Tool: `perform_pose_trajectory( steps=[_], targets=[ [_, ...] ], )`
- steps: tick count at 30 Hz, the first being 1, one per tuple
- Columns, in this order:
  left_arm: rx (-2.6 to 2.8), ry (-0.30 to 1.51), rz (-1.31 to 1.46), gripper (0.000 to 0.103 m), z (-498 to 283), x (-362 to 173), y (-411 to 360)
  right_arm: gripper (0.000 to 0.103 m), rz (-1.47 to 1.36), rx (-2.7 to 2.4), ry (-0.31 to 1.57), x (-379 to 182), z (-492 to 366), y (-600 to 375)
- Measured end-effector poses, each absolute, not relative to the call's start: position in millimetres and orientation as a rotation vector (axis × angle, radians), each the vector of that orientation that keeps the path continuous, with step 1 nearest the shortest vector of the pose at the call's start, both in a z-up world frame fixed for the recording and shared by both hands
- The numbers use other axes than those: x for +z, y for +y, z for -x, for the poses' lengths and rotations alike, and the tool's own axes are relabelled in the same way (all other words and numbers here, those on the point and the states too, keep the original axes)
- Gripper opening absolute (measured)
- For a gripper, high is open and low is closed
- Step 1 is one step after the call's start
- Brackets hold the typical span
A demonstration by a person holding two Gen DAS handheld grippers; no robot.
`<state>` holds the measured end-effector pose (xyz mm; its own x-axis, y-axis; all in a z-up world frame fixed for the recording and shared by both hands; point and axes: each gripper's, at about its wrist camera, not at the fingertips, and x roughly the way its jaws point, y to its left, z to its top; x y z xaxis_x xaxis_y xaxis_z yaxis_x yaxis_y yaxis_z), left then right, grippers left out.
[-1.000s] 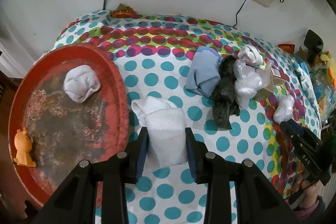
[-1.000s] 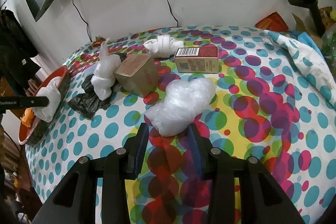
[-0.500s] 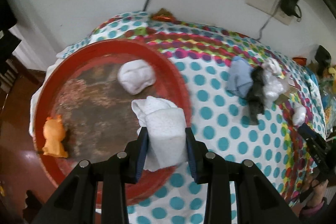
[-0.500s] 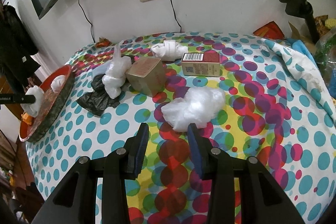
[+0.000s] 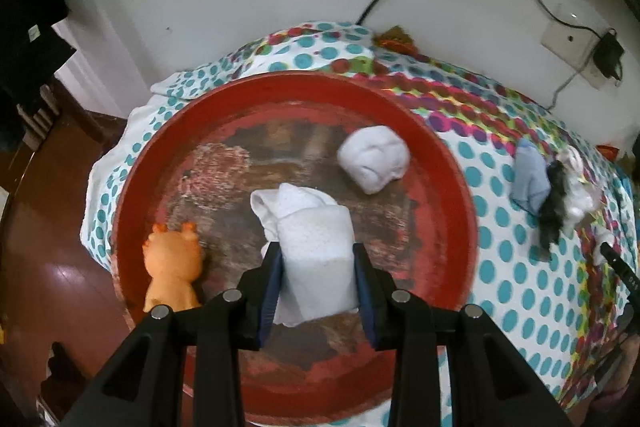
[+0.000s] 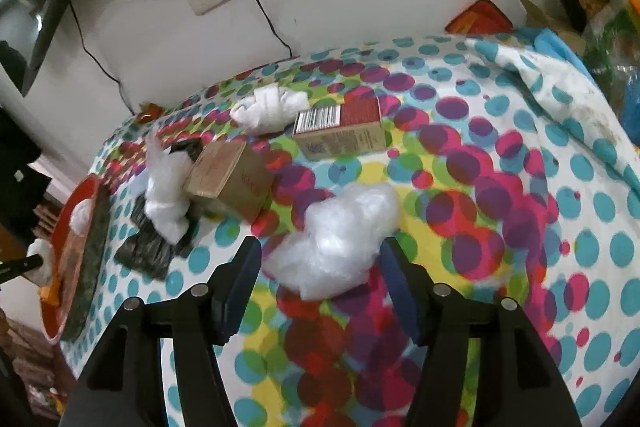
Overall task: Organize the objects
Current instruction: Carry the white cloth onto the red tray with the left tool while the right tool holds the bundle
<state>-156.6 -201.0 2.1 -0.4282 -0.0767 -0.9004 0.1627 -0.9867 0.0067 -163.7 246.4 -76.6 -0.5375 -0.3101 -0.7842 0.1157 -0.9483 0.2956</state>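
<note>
Tray (image 5: 448, 163) fills most of my left wrist view: a round red one with a worn, dark middle, sitting at the edge of the polka-dot tablecloth (image 5: 500, 291). My left gripper (image 5: 316, 267) is clamped on a rolled white sock (image 5: 316, 247), its blue pads pressing both sides, and the roll hangs over the tray's middle. A second balled white sock (image 5: 374, 157) lies in the tray toward the far right, and an orange toy animal (image 5: 172, 267) lies on the near left part, just beside the held roll. This view also picks up a folded blue cloth (image 5: 528, 179) on the table, with a black plastic bag (image 5: 554, 203) against it.

My right wrist view shows what the left cannot: the right gripper (image 6: 320, 267) has just been opening, and its jaws now stand apart on either side of a crumpled clear plastic bag (image 6: 336, 243), which lies on the cloth between them; I see no pad pressing it. Beyond sit a brown cardboard box (image 6: 232, 179), a red and tan carton with a barcode (image 6: 340, 131) and a knotted white cloth (image 6: 268, 107). A white plastic wad (image 6: 166, 191) leans on the brown box. Here the tray appears only edge-on at the far left, and the blue cloth is hidden from me.
</note>
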Motion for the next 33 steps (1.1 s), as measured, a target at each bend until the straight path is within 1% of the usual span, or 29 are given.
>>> perform_pose_trajectory(
  steps=[1,2,3,4,5,6,9,12,21,33],
  targets=[
    [-2.537,0.116,-1.601,0.034,158.2,-0.5,-204.4,0.052,-1.365,-2.547,-0.287,-77.3,165.9,244.0],
    [-2.534,0.111,-1.604,0.034,159.6,-2.7,-207.3,0.044,-1.370,-2.556,-0.259,-78.3,168.0,239.5],
    [-2.529,0.108,-1.604,0.034,160.9,-5.0,-210.4,0.039,-1.371,-2.563,-0.237,-78.2,168.6,237.2],
    [-2.525,0.102,-1.614,0.034,162.5,-7.9,-213.2,0.038,-1.368,-2.577,-0.197,-78.2,168.7,233.9],
    [-2.519,0.103,-1.624,0.034,164.2,-11.1,-216.5,0.034,-1.356,-2.591,-0.155,-77.0,167.5,229.9],
    [-2.513,0.108,-1.625,0.034,165.0,-13.2,-219.4,0.033,-1.344,-2.598,-0.127,-75.7,166.2,227.5],
    [-2.501,0.107,-1.636,0.034,168.9,-19.8,-227.3,0.033,-1.333,-2.607,-0.051,-73.7,162.1,220.3],
    [-2.499,0.108,-1.641,0.034,172.9,-22.4,-232.5,0.033,-1.327,-2.608,-0.019,-72.1,159.0,216.8],
    [-2.470,0.099,-1.612,0.034,191.3,-22.0,-257.2,0.033,-1.318,-2.602,-0.002,-65.5,149.3,212.5],
    [-2.405,0.179,-1.606,0.036,213.9,-34.4,-297.0,0.033,-1.323,-2.598,-0.017,-61.6,133.1,216.9]
  ],
)
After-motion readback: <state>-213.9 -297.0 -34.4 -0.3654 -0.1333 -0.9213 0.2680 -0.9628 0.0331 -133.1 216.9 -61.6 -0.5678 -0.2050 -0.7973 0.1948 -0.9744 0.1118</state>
